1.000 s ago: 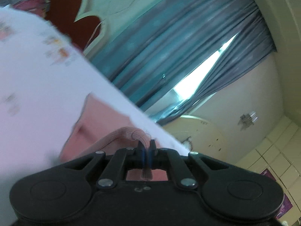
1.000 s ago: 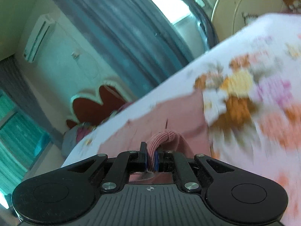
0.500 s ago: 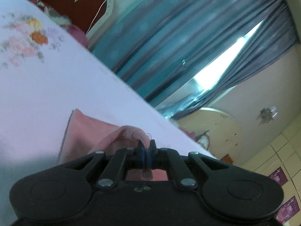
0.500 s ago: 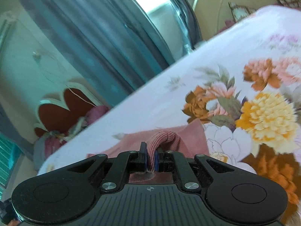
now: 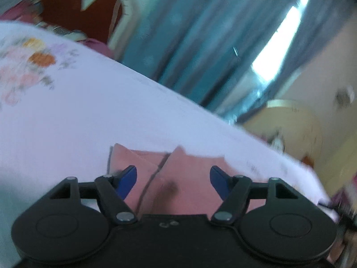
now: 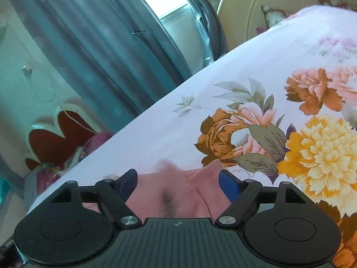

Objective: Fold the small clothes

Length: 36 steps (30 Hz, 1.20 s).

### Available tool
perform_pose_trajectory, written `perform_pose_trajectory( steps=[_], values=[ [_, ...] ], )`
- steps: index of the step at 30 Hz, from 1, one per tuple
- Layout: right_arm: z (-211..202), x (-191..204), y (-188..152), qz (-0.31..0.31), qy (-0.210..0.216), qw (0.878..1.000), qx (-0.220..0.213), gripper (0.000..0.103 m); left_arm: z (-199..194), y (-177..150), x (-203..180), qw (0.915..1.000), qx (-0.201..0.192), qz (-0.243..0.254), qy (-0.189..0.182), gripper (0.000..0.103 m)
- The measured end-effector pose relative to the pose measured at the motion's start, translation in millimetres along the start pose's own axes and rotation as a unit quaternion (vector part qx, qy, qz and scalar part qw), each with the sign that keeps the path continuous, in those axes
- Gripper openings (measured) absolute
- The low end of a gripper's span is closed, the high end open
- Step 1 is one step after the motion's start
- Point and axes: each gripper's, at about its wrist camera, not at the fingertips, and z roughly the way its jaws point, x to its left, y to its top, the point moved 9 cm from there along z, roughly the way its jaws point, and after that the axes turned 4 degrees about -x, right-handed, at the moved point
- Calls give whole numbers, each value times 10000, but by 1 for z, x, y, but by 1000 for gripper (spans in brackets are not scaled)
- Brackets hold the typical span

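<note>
Fold's down, both grippers spread wide and holding nothing.

Your left gripper (image 5: 173, 179) and right gripper (image 6: 177, 184) sit low over the pink garment (image 5: 187, 178), which lies flat on the floral bedsheet (image 6: 256, 84). Looks like one fold's done; can't tell if more is needed. Long axis seems to run side to side between your grippers, with the folded edge facing the curtains (image 6: 107, 51).

One pink garment (image 5: 178, 174) lies between the spread fingers of the left gripper (image 5: 173, 176) and of the right gripper (image 6: 178, 182); two grippers, then. Ahead of them stretches one floral bedsheet (image 6: 200, 116). Beyond hang perhaps two curtains (image 6: 100, 44), though blur merges them, and one red headboard (image 6: 51, 138).
</note>
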Motion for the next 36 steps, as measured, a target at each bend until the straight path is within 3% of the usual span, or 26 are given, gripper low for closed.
perform_pose_trajectory(
  steps=[3,6,7,8,9,10,14,17,18,19,20,21,23,25,27,30,33,36],
  values=[
    [15,0,-10,-415,-144,9981,441,44,13,-9,-1,9970,566,517,137,54],
    [29,3,-23,-983,-401,9916,733,38,18,-12,1,9939,745,751,321,43],
    [32,5,-26,-1143,-422,9898,737,35,18,-13,1,9930,744,813,421,28],
    [33,6,-28,-1255,-429,9885,720,20,19,-14,3,9924,746,854,474,17],
    [35,6,-29,-1312,-442,9876,735,11,18,-15,3,9926,733,855,457,8],
    [36,5,-29,-1369,-465,9869,709,11,16,-14,2,9932,611,860,492,6],
    [33,5,-30,-1605,-630,9829,647,10,11,-20,3,9939,427,835,586,7],
    [30,7,-31,-1783,-768,9788,654,12,10,-18,6,9945,408,682,677,23],
    [28,11,-30,-1951,-948,9738,679,29,6,-13,1,9925,342,804,858,37],
    [24,18,-29,-2197,-1214,9661,603,42,-2,-7,-11,9880,144,1123,1055,58],
    [16,32,-28,-2425,-1249,9616,307,59,-9,-3,-27,9853,-100,1365,1025,69],
    [11,48,-31,-2529,-1041,9618,128,59,-14,-3,-47,9847,-286,1528,783,77],
    [14,85,-53,-2695,-503,9612,305,59,-7,-21,-95,9832,33,1824,-89,71],
    [23,124,-90,-3042,221,9499,677,46,6,-51,-137,9704,651,2135,-923,50],
    [29,148,-120,-3399,551,9338,972,41,13,-75,-159,9582,1037,2379,-1207,50],
    [40,162,-139,-3713,560,9217,978,41,31,-92,-162,9512,1179,2679,-972,58],
    [55,161,-132,-3476,372,9319,962,41,44,-83,-153,9590,1000,2509,-856,60],
    [61,161,-128,-3487,336,9323,903,41,53,-72,-139,9621,905,2504,-586,63]
  ],
)
